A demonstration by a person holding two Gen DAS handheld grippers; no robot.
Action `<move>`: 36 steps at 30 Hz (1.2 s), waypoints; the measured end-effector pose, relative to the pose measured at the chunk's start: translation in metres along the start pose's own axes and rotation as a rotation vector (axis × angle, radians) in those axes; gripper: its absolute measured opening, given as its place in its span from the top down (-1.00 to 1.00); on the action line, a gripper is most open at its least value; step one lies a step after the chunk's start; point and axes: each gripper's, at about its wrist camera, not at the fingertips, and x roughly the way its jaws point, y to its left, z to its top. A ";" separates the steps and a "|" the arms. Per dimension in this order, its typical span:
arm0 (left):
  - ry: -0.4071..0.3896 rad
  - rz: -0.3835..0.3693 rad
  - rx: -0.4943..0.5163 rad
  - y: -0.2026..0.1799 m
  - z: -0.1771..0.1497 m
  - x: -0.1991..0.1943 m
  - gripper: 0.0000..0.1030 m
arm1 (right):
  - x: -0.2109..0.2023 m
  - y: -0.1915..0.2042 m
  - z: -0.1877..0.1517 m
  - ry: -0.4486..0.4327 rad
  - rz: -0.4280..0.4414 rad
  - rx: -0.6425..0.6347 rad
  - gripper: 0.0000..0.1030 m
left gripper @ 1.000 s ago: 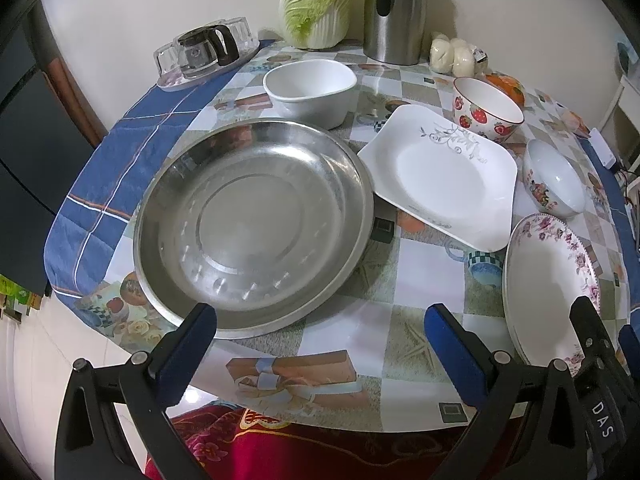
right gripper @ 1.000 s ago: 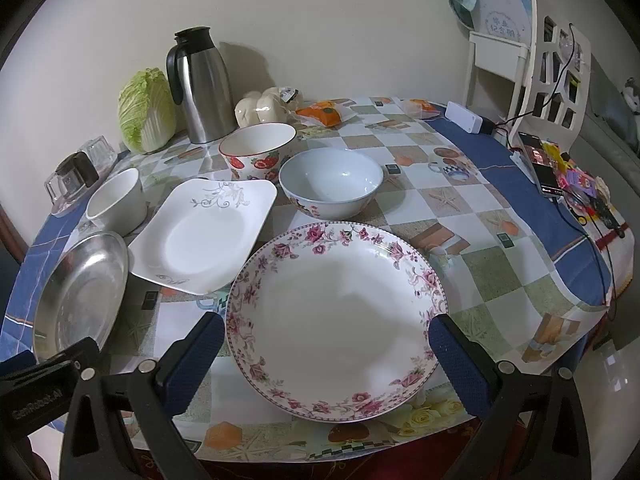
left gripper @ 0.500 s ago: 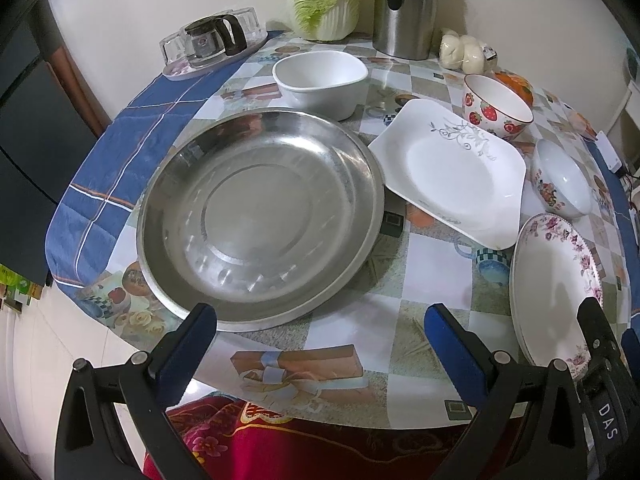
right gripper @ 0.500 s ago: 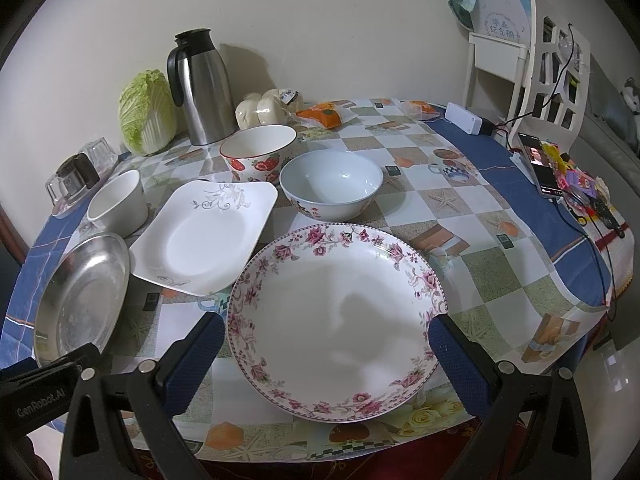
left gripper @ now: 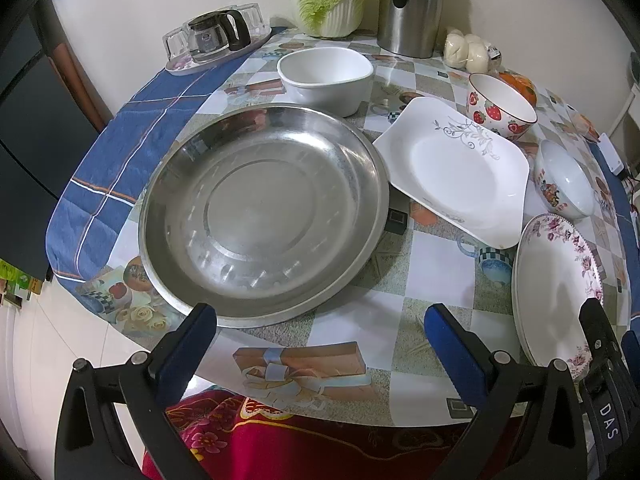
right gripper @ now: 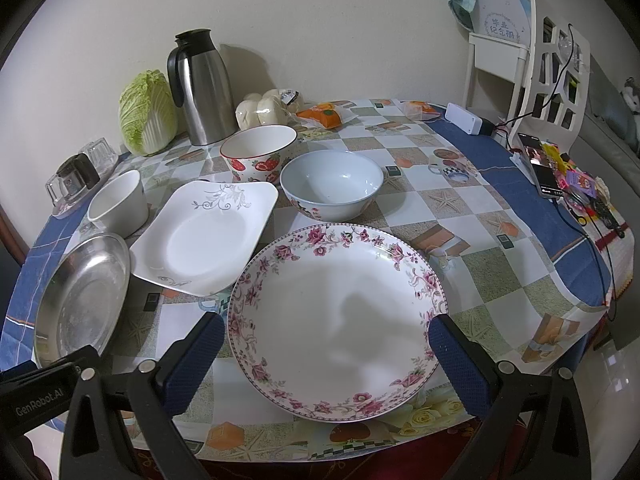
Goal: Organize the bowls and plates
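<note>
Across the round worktop (right gripper: 460, 208), covered by a checked printed cloth with blue borders, I find six dishes laid out, none stacked.

Largest is the steel pan (left gripper: 264, 216), round and shallow, at the left part of the near edge. Just past its far rim stands the plain white bowl (left gripper: 326, 78).

Next in size, the floral plate (right gripper: 338, 320) lies flat at the middle of the near edge. The square white plate (right gripper: 206, 234) sits between the pan and the floral plate, its near corner just beside the floral rim; whether they touch I cannot tell.

Behind the floral plate stands the pale blue bowl (right gripper: 332, 190), upright. The strawberry bowl (right gripper: 258, 158) stands just to its left and further back, near the square plate's far corner.

Along the far edge I note a steel flask (right gripper: 202, 88), a cabbage (right gripper: 148, 114) and a bag of white buns (right gripper: 264, 110).

Left tongs (left gripper: 320, 336): spread wide, holding nothing, hovering over the near edge with one tip (left gripper: 186, 346) over the pan's near rim.

Right tongs (right gripper: 326, 354): spread wide, holding nothing, one fingertip on either side of the floral plate's near half; contact with the rim I cannot confirm.
</note>
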 end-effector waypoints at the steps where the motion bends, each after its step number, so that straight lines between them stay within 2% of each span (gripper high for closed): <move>1: 0.000 0.000 0.000 0.000 0.000 0.000 -1.00 | 0.000 0.000 0.000 0.000 0.000 0.000 -1.00; 36: 0.001 -0.003 -0.014 0.007 -0.002 0.002 -1.00 | 0.000 0.006 0.001 0.005 0.002 -0.009 -1.00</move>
